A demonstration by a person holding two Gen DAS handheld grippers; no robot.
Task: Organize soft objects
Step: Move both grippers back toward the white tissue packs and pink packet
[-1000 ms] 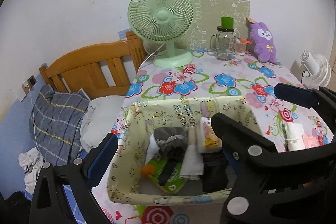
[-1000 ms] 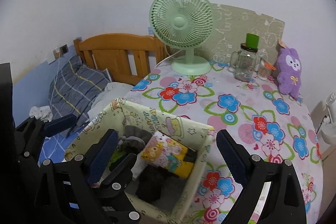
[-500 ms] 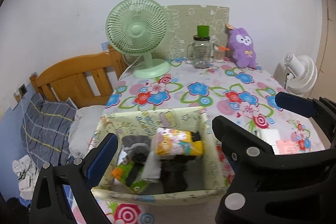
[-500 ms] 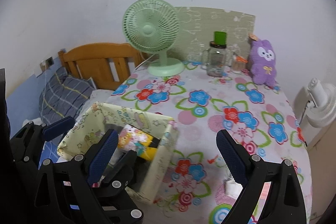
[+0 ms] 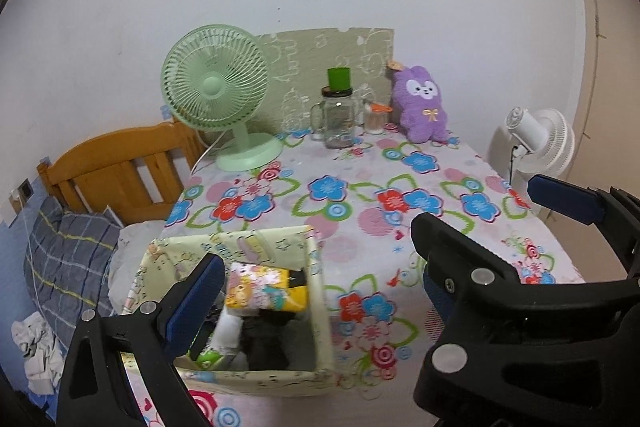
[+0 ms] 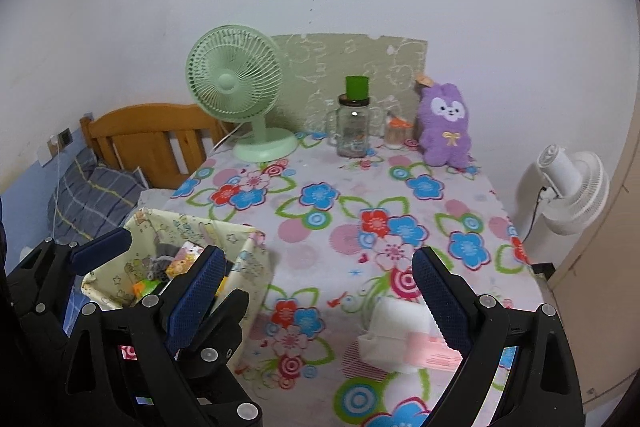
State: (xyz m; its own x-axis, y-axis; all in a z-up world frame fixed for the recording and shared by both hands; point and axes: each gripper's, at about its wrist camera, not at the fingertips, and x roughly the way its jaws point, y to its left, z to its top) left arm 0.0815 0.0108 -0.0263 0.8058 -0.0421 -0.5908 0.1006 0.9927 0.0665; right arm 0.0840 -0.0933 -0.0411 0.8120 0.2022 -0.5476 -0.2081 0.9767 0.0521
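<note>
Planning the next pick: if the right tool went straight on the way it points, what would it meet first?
Probably the white and pink packet on the floral table: it lies low between the open right tool fingers. Depth is unclear; a level path might pass above it.

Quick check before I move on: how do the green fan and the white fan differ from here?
The green fan stands on the flowered table; the white fan stands off the table, beyond its right edge. The green fan faces the cameras with its grille showing; the white fan shows its back and motor housing. The white fan's dark cord is visible; the green fan's is light. Both stand upright.
</note>
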